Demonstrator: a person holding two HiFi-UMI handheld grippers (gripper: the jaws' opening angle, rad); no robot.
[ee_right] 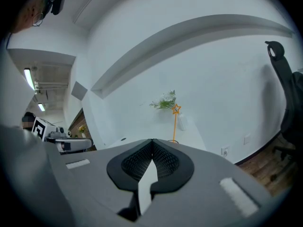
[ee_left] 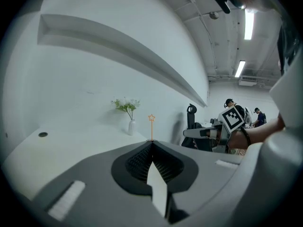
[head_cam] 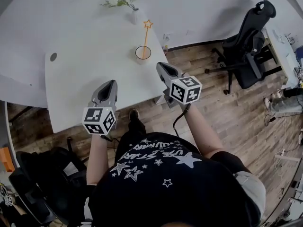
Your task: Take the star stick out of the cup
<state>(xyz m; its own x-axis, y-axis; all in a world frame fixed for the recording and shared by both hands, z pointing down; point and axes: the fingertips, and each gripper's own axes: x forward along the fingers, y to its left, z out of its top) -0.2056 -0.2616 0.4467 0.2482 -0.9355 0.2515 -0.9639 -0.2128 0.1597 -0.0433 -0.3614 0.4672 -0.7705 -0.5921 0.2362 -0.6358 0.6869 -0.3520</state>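
An orange star stick (head_cam: 146,33) stands upright in a white cup (head_cam: 143,54) near the right edge of the white table (head_cam: 85,70). My left gripper (head_cam: 109,85) hovers over the table's front edge, shut and holding nothing, well short of the cup. My right gripper (head_cam: 163,68) is just off the table's right edge, a little in front of and to the right of the cup, also shut and holding nothing. In the left gripper view the star stick (ee_left: 151,126) rises straight ahead beyond the jaws. In the right gripper view the star stick (ee_right: 175,123) stands slightly right of the jaw tips.
A white vase of flowers (head_cam: 127,4) stands at the table's far side behind the cup. A round cable hole (head_cam: 53,56) is in the table at left. A black office chair (head_cam: 246,46) stands on the wooden floor at right. A white wall runs behind the table.
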